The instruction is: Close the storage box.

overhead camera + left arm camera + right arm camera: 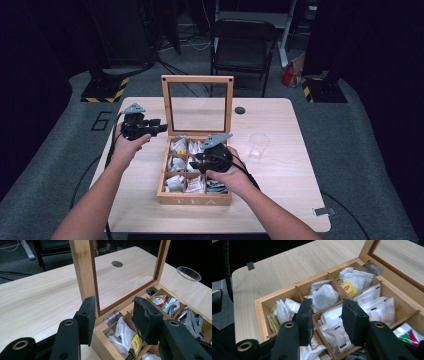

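R gripper (200, 159) hangs over the tea box (194, 200), jaws partway spread, nothing pinched, right above the tea bags (329, 323) in the middle compartments. Bags are packed tight imo, so it could snag two at once or hit a divider. L gripper (159, 126) sits spread and empty by the upright lid (197, 78); bump that and it drops shut. Plastic cup (258, 146) waits beside the box.

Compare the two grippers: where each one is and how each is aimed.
The left gripper hangs over bare table left of the tea box, aimed at its upright lid; the right gripper is over the box, aimed down into the compartments. The left gripper's jaws frame the hinge corner; the right gripper's jaws hover above the tea bags. Both are open and hold nothing.
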Demonstrator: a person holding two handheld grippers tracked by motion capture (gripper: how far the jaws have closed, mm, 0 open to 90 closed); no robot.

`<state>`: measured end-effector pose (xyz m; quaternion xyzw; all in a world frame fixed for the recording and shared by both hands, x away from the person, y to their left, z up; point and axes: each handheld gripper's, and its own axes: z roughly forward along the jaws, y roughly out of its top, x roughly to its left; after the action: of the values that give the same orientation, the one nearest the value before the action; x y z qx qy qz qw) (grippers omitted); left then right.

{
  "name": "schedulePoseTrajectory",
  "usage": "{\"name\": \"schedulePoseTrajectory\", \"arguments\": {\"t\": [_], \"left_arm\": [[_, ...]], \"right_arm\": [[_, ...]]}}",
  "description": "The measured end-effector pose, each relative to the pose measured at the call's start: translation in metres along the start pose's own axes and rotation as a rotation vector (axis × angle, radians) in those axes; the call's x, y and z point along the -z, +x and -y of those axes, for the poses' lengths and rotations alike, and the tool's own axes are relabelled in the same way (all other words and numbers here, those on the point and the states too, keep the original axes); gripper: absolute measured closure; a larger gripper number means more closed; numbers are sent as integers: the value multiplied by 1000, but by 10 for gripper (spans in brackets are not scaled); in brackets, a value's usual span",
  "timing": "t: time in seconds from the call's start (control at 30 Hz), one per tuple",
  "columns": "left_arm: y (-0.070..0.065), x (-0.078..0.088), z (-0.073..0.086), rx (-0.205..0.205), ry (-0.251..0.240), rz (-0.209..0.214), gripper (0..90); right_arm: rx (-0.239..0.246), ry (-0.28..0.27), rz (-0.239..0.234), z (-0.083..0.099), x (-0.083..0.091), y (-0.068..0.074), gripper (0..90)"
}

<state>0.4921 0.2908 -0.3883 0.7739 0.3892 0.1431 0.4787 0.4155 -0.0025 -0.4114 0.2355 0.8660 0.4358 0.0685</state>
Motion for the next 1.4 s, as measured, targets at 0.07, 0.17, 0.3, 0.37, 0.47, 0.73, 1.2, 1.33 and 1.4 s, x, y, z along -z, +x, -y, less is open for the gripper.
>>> {"name": "schedulePoseTrajectory", "arguments": {"t": [0.07, 0.17, 0.3, 0.37, 0.47, 0.73, 1.2, 1.33, 1.4], "left_arm": [[-1, 0, 0, -1, -1, 1, 532], [-2, -1, 0, -2, -1, 3, 532], [-2, 0, 0, -7, 0, 2, 532], [-1, 0, 0, -7, -1, 2, 532], [-1, 1, 0, -4, -1, 3, 532], [-1, 1, 0, -5, 1, 5, 532], [0, 3, 0, -1, 0, 4, 532], [-1, 3, 0, 0, -4, 2, 532], [-1, 4, 0, -6, -1, 0, 532]], "right_arm": [[9, 5, -11, 0, -3, 3, 622], [20, 11, -49, -1, -10, 9, 629], [26, 32, -74, 0, -17, 13, 608], [23, 35, -81, 0, -20, 15, 597], [30, 29, -92, 0, -23, 18, 577], [42, 30, -118, -1, -29, 22, 597], [35, 54, -123, 2, -41, 32, 637], [33, 53, -121, 2, -42, 36, 645], [29, 50, -117, 2, -42, 37, 649]]}}
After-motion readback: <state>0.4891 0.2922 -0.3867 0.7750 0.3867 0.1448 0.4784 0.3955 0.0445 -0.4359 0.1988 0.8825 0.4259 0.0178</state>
